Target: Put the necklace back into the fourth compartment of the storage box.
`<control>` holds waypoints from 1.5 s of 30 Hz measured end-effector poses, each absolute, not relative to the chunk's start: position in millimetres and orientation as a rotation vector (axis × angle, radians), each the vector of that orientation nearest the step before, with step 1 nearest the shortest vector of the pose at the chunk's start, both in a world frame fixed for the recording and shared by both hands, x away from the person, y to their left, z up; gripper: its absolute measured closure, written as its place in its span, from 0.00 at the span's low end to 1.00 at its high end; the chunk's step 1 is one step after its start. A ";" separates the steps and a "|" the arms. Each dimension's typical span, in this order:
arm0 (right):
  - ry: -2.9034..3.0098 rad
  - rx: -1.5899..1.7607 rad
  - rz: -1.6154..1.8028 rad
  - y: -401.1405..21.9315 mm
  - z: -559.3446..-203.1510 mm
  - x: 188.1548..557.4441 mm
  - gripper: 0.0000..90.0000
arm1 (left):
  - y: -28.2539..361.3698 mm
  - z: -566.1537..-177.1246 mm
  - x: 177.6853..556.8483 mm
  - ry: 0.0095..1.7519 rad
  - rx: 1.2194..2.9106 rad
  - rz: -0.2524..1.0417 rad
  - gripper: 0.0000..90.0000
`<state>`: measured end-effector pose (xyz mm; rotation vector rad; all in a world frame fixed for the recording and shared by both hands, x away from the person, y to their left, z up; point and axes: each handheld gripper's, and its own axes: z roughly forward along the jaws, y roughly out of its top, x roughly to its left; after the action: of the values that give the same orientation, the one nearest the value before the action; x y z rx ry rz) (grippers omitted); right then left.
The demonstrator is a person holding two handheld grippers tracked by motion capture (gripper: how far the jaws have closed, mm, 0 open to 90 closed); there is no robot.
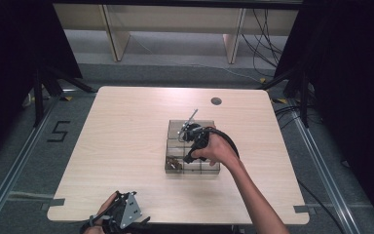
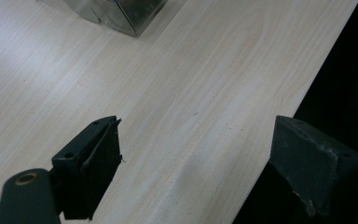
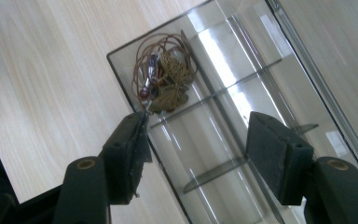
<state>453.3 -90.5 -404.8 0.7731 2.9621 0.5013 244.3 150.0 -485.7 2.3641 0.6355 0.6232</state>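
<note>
Now the right gripper (image 1: 189,132) hangs over a clear box (image 1: 214,168) with dividers, which sits on the table (image 1: 126,146) a little right of centre; the person's right hand (image 1: 216,148) grips its body from the near side. Seen from the right gripper view, its jaws (image 3: 193,140) stand apart with nothing between the pads, only the box's empty cells (image 3: 214,144) below them; a necklace (image 3: 163,77), a brown cord coiled round a dull gold pendant and a few dark beads, lies in a corner cell just beyond the left jaw's tip, touching neither pad; the high view puts that bundle (image 1: 174,164) in the near left cell of the box.

Down at the table's near edge, the left gripper (image 1: 121,214) rests in the left hand (image 1: 102,214), well apart from the box; in the left gripper view its jaws (image 2: 193,158) are wide apart over bare wood, empty, with a corner of the box (image 2: 121,14) farther off.
</note>
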 end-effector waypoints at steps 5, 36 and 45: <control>2.966 0.772 0.536 -99.5 -406.1 446.7 0.42 | 149.9 -485.7 244.4 0.628 2.368 0.611 0.17; 2.938 0.734 0.637 -134.9 -412.0 419.5 0.40 | 150.7 -485.8 245.6 0.636 2.364 0.616 0.17; 2.921 0.808 0.664 -144.0 -411.1 409.7 0.40 | 150.9 -485.2 245.8 0.637 2.364 0.619 0.17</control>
<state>409.7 -144.0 -411.1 0.8077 2.9208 0.6638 245.8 150.9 -485.2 2.3642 0.6370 0.6192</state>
